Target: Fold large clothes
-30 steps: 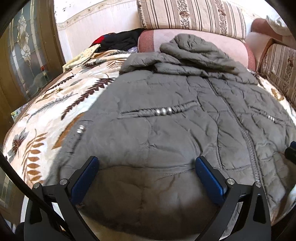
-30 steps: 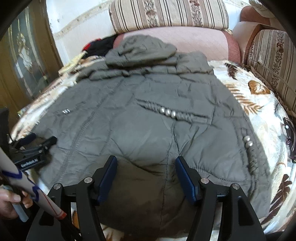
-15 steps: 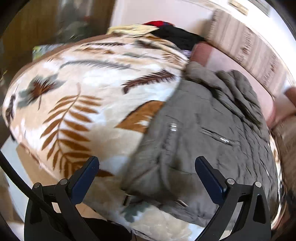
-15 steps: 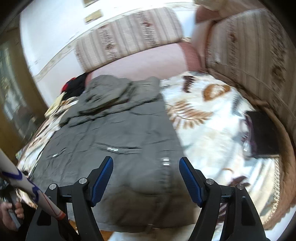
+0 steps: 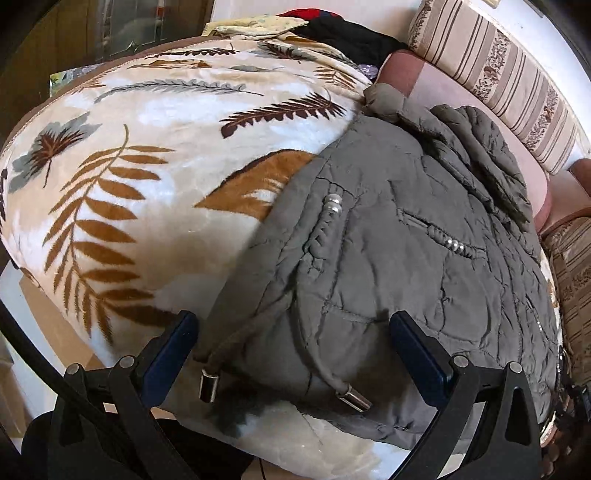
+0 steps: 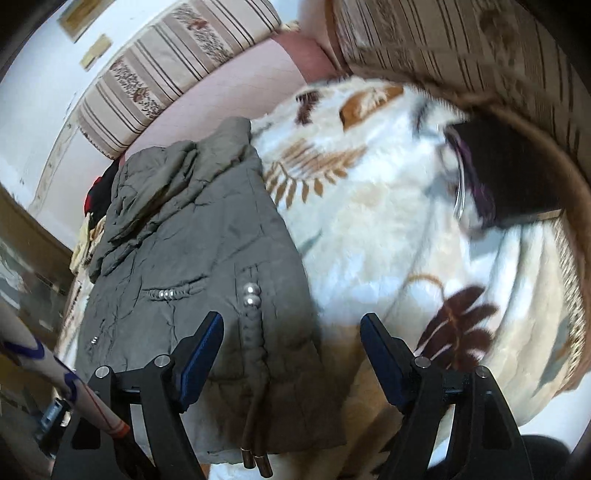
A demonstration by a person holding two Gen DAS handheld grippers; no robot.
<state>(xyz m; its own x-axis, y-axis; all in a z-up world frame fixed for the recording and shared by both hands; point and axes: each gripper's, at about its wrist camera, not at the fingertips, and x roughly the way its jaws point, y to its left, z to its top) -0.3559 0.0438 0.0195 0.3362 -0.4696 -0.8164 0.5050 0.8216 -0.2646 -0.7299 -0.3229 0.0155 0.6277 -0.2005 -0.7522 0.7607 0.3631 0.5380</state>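
— Where is the jacket (image 5: 399, 258)?

— Spread flat on the leaf-print blanket (image 5: 155, 177) covering the sofa, hood (image 5: 476, 147) up against the pink backrest (image 6: 229, 99), hem at the blanket's front edge.

— And the claws?

— The left gripper (image 5: 291, 354) hangs over the hem's left corner, jaws wide apart, a drawstring (image 5: 236, 343) lying between them but nothing pinched. The right gripper (image 6: 291, 354) is over the hem's right corner, jaws spread and gripping nothing; the jacket's side edge runs between them.

— Anything else?

— Dark clothes (image 5: 347, 33) at the blanket's far corner.
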